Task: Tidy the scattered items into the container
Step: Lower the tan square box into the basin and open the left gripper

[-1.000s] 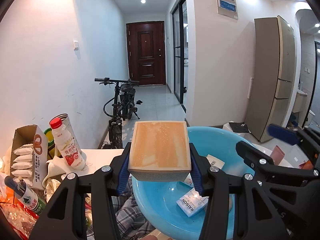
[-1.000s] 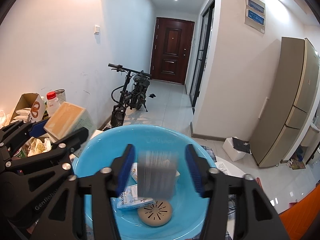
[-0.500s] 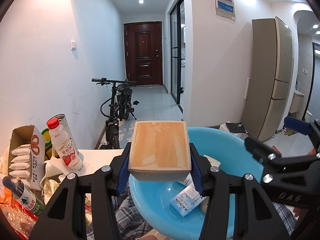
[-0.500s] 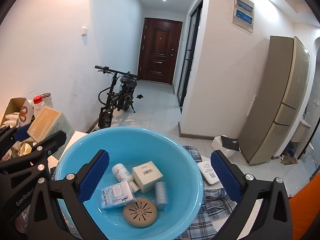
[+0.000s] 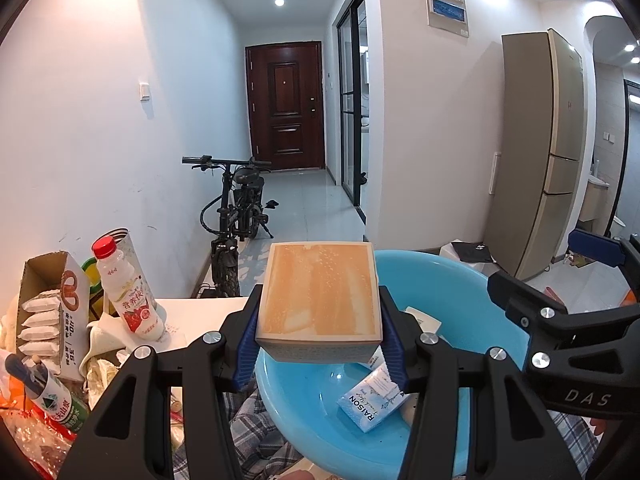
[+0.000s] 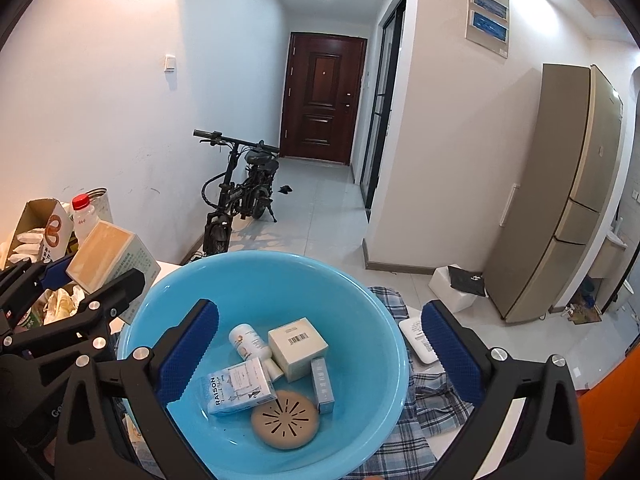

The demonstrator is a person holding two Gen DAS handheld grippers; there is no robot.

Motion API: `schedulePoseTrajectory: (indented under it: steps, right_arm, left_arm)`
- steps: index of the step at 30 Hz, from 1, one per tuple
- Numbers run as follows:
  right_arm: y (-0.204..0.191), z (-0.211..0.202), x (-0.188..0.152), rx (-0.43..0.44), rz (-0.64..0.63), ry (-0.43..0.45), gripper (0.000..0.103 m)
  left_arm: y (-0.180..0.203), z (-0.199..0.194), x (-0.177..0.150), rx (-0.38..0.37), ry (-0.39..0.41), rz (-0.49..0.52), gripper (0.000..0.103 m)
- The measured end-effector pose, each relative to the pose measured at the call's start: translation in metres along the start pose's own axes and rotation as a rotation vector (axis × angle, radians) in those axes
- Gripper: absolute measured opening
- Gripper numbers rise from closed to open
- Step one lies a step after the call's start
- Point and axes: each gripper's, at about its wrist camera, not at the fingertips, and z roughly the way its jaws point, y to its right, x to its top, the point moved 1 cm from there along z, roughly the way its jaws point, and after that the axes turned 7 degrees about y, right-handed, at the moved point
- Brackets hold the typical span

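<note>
A light blue basin [image 6: 360, 312] is filling the lower middle of the right wrist view and is sitting on a plaid cloth [image 6: 424, 412] that is showing at the lower right. In the left wrist view the same basin is lying at the lower centre and right.

The left gripper [image 5: 320, 340] is clamping a tan-topped box [image 5: 320, 300] between its blue pads, which are pressing on the box's two sides. The box is sitting in the centre of the left wrist view, held above the basin's near left rim, with its broad tan face turned up and its long axis running away from the camera toward the hallway. In the right wrist view that box is appearing at the middle left, tilted, just beside the basin's left edge.

The right gripper [image 6: 320, 356] is standing wide apart over the basin with nothing between its pads.

Inside the basin, several items are lying close together: a cream square box [image 6: 298, 342] with a barcode label facing up, a RAISON pack [image 6: 240, 388] lying flat at the lower left with its long axis running left to right, a round tan vented disc [image 6: 285, 424] at the bottom, a white bottle [image 6: 246, 340] on its side pointing toward the upper left, and a small slim carton [image 6: 322, 384] lying with its long axis running up and down the frame.
</note>
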Motion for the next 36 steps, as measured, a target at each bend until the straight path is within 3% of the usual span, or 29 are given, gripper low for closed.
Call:
schedulePoseTrajectory:
  steps: [13,28,36]
  right_arm:
    - [-0.01,0.004,0.002,-0.002,-0.018,-0.007,0.103]
    - [-0.016,0.004,0.002,-0.101,-0.078,0.009,0.103]
    - [-0.015,0.011,0.001,-0.091,-0.063,-0.001,0.103]
  left_arm:
    - [0.0,0.001,-0.001,0.008,-0.007,-0.008,0.05]
    - [-0.002,0.013,-0.007,-0.01,-0.039,-0.02,0.049]
    - [-0.002,0.015,-0.007,-0.004,-0.052,-0.027,0.049]
